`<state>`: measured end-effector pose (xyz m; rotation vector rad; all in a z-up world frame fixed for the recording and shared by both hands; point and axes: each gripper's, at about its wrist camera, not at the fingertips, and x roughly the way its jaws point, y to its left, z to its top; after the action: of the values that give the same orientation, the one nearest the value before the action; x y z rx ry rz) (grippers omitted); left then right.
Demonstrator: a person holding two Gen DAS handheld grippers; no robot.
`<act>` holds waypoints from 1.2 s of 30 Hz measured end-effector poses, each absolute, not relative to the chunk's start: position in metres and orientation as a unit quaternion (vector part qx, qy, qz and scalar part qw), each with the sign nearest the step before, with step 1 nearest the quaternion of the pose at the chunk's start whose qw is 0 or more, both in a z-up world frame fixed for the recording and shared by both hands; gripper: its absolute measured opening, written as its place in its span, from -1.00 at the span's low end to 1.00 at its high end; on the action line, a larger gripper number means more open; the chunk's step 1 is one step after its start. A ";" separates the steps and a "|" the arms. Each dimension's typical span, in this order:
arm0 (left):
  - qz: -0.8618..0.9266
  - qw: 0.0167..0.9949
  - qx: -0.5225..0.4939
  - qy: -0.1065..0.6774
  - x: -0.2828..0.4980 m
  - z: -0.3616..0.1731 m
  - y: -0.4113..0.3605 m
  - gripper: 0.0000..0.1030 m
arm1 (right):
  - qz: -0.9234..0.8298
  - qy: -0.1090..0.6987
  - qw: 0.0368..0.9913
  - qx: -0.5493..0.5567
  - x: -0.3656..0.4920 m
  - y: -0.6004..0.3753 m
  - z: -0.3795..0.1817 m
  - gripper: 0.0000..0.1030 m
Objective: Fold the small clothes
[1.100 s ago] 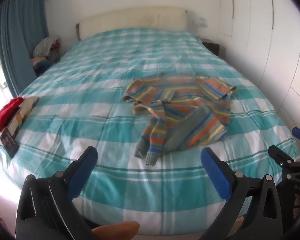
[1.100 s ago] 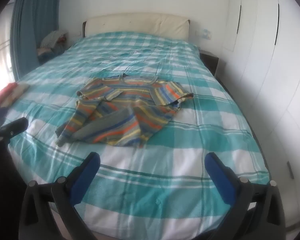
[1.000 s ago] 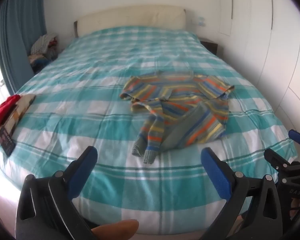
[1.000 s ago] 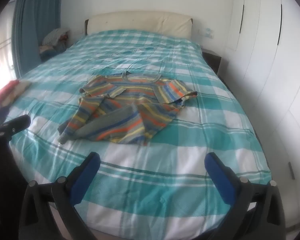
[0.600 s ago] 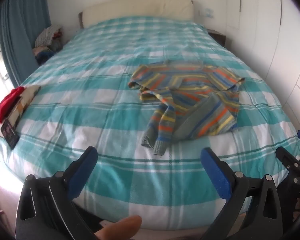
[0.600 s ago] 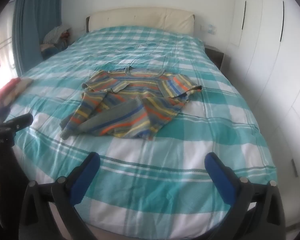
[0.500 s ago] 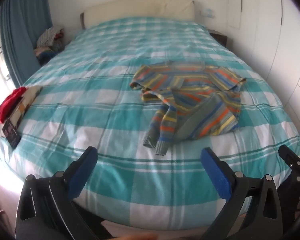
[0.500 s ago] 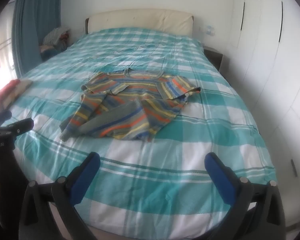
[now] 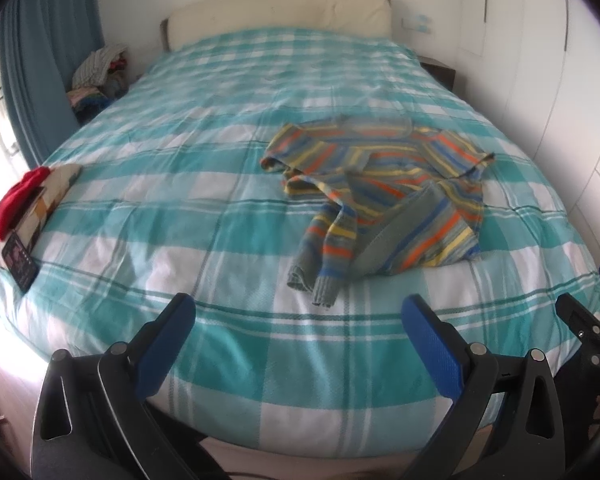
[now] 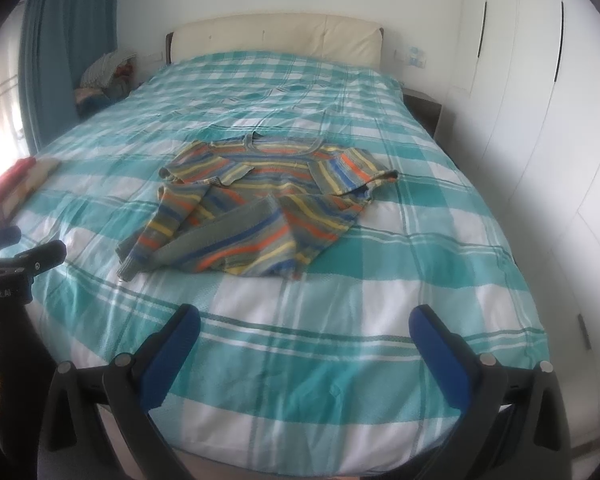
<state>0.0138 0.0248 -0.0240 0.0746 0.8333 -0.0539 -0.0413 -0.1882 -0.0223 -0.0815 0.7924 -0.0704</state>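
A small striped sweater (image 9: 384, 196) in grey, orange, yellow and blue lies crumpled on the teal checked bed (image 9: 220, 208), right of centre. One sleeve hangs toward the foot of the bed. It also shows in the right wrist view (image 10: 260, 208), a little left of centre. My left gripper (image 9: 300, 320) is open and empty, held at the foot of the bed, short of the sweater. My right gripper (image 10: 304, 328) is open and empty, also at the foot of the bed. Each gripper shows at the edge of the other's view.
A red garment (image 9: 16, 200) on a folded patterned cloth lies at the bed's left edge, with a dark card (image 9: 20, 262) beside it. A pile of clothes (image 9: 100, 68) sits by the blue curtain. White wardrobes (image 10: 540, 80) line the right side. A cream headboard (image 10: 276, 36) stands at the back.
Both grippers have shifted slightly toward the bed and the view has swayed; the sweater has not moved. Both grippers stay open.
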 end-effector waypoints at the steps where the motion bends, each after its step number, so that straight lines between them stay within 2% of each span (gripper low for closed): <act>1: -0.026 0.914 0.037 0.404 0.013 -0.024 0.025 0.99 | -0.033 0.387 0.920 -0.039 -0.041 -0.187 -0.023 0.99; 36: -0.030 0.909 0.044 0.414 0.013 -0.030 0.022 0.99 | -0.031 0.405 0.913 -0.030 -0.040 -0.185 -0.034 0.99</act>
<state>0.0128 0.0217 -0.0296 0.0906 0.8537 -0.0612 -0.0402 -0.1851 -0.0343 -0.0625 0.8341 -0.0631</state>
